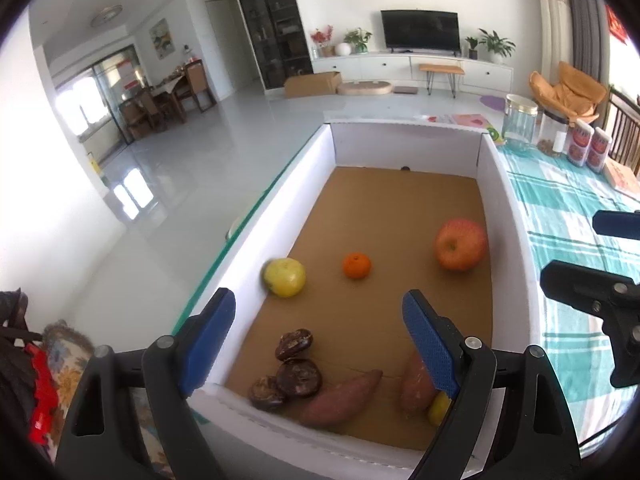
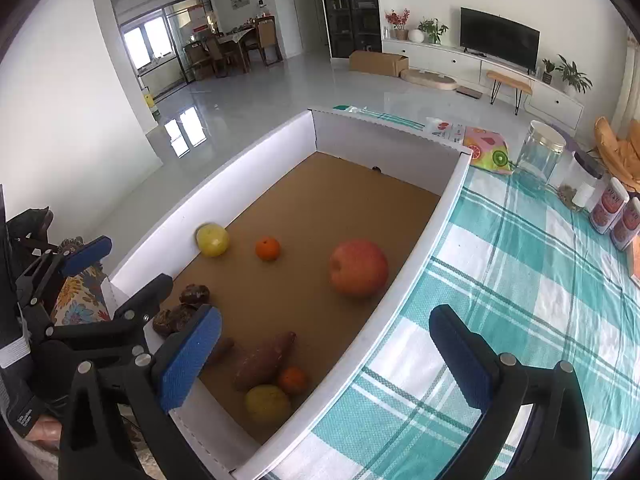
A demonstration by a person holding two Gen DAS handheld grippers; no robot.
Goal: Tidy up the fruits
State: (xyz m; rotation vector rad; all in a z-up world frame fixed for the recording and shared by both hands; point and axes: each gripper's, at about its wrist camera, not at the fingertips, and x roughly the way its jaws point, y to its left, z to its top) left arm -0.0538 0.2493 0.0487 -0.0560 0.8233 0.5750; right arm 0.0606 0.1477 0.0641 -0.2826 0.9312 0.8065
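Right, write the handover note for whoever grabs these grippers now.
Left gripper: open, empty, over the box's near end.
Right gripper: open, empty, straddling the box's right wall.
In the white box: red apple, yellow fruit against the left wall, small orange, dark dried fruits, two sweet potatoes, plus another orange and yellow fruit in the near corner.
Done: nothing visibly grouped.
Left: sorting them all.
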